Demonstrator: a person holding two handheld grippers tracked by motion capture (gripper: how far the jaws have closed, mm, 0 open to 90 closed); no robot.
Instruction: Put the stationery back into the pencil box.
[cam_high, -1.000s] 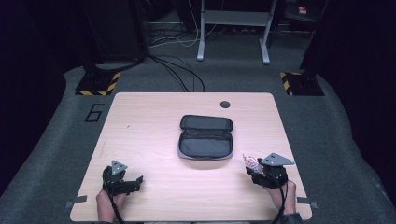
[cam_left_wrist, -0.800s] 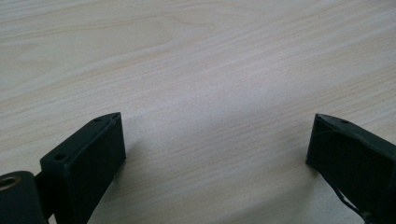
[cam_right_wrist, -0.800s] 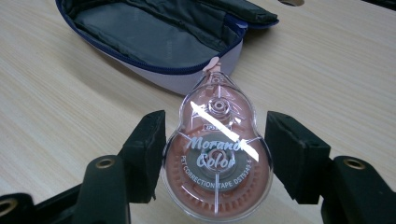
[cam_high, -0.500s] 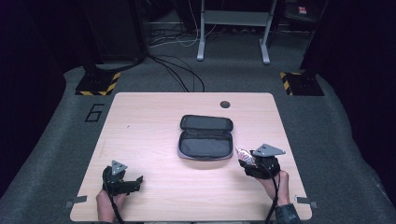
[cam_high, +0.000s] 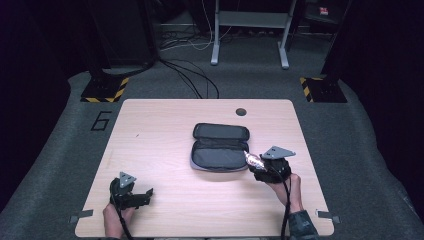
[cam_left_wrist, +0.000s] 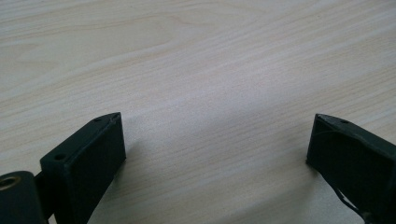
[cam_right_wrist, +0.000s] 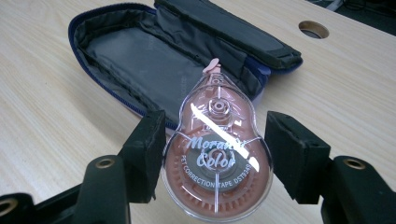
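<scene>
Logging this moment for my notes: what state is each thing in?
Case: unzipped, lying open on the table.
Tape dispenser: held between the right gripper's jaws, tip toward the case.
Left gripper: open, empty, low over the table.

hidden: I can't see the correction tape (cam_right_wrist: 217, 158) lower rim, cut by the right gripper view's bottom edge | contact: its sides at the pads hidden by the clear shell | case (cam_high: 220, 147): lining contents too dark for me to read | left gripper (cam_left_wrist: 215, 140): outer jaw cut off at frame edge
</scene>
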